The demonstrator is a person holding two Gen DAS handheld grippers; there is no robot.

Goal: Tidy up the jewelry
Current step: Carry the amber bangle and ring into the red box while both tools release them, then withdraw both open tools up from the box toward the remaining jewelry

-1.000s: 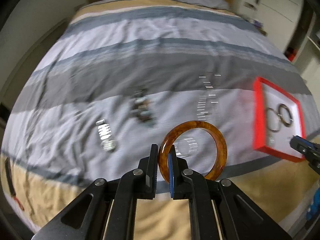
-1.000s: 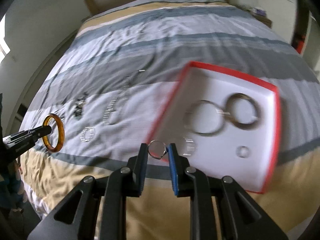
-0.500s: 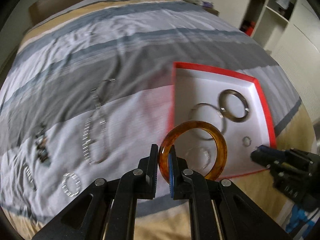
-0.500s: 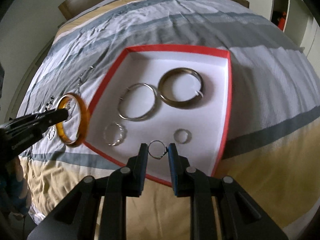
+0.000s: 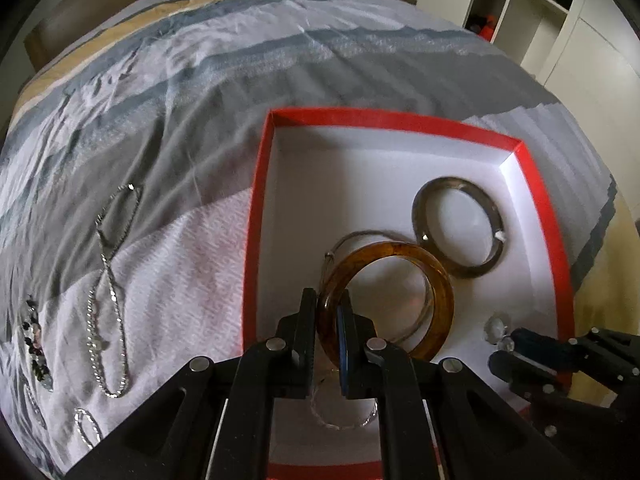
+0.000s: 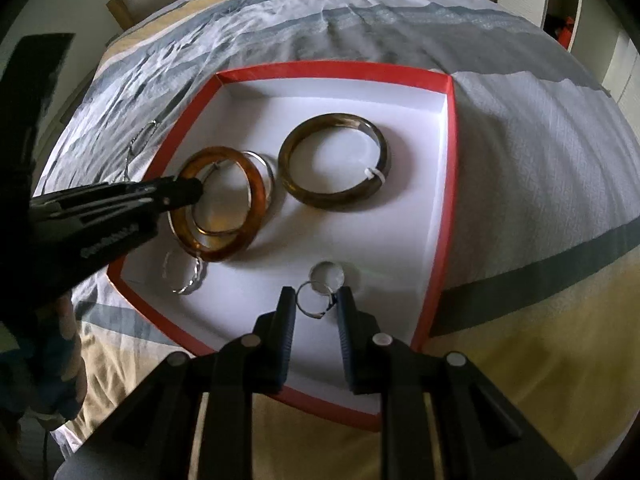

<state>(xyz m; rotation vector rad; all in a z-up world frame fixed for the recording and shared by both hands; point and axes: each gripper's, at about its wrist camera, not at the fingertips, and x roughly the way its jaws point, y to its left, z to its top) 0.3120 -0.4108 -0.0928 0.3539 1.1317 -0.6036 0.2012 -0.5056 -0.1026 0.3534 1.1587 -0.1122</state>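
Observation:
My left gripper [image 5: 328,312] is shut on an amber bangle [image 5: 436,280] and holds it over the red-rimmed white box [image 5: 256,208], above a thin silver bangle [image 6: 268,168]. In the right wrist view the left gripper [image 6: 188,190] pinches the amber bangle [image 6: 256,192] at its left rim. My right gripper [image 6: 316,300] is shut on a small silver ring [image 6: 310,304] just above the box floor [image 6: 400,240], near another ring [image 6: 328,274]. A dark brown bangle [image 6: 334,162] and a twisted silver ring [image 6: 186,274] lie in the box.
The box sits on a striped bed cover [image 5: 180,92]. Left of the box lie a long silver chain [image 5: 108,280], a dark beaded piece [image 5: 34,344] and a small silver ring [image 5: 86,428]. Cupboards [image 5: 580,40] stand at the right.
Both grippers have moved in over the box. The amber bangle has come from left of the box to above the thin silver bangle. The right gripper's ring has come lower, beside the loose ring.

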